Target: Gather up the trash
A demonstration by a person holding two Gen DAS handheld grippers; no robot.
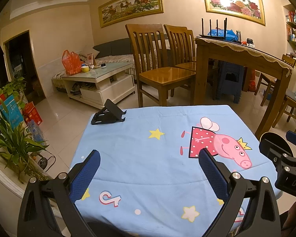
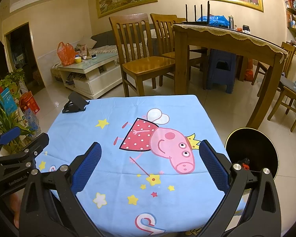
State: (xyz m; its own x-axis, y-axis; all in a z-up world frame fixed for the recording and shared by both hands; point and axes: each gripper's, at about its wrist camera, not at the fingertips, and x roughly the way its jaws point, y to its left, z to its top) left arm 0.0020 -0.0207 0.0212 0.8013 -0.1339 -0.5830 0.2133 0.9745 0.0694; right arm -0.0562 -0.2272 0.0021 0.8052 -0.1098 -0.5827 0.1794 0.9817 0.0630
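Both grippers hover over a small table covered with a light blue cartoon cloth (image 1: 148, 158), nothing between the fingers of either one. The left gripper (image 1: 148, 174) has its blue-padded fingers (image 1: 84, 177) spread wide and empty, above the near left part of the table. The right gripper (image 2: 148, 166) is likewise spread wide and empty, above the near right part; in the left wrist view its black frame shows at the right edge.

A black phone stand (image 1: 108, 114) sits at the far left corner of the table and looks like the only object on the cloth.

A black bin (image 2: 252, 150) with a thin gold rim stands on the floor just beside the table's right edge, near its front corner. Small red and dark scraps of trash (image 2: 245, 165) lie at the bottom of the bin, partly hidden by the right gripper's finger, so what they are can't be made out.

Beyond the table's far edge: wooden chairs (image 1: 159, 67), a wooden dining table (image 1: 240, 55) with a lace cover, a white coffee table (image 1: 100, 79) with an orange bag (image 1: 71, 63) on it.
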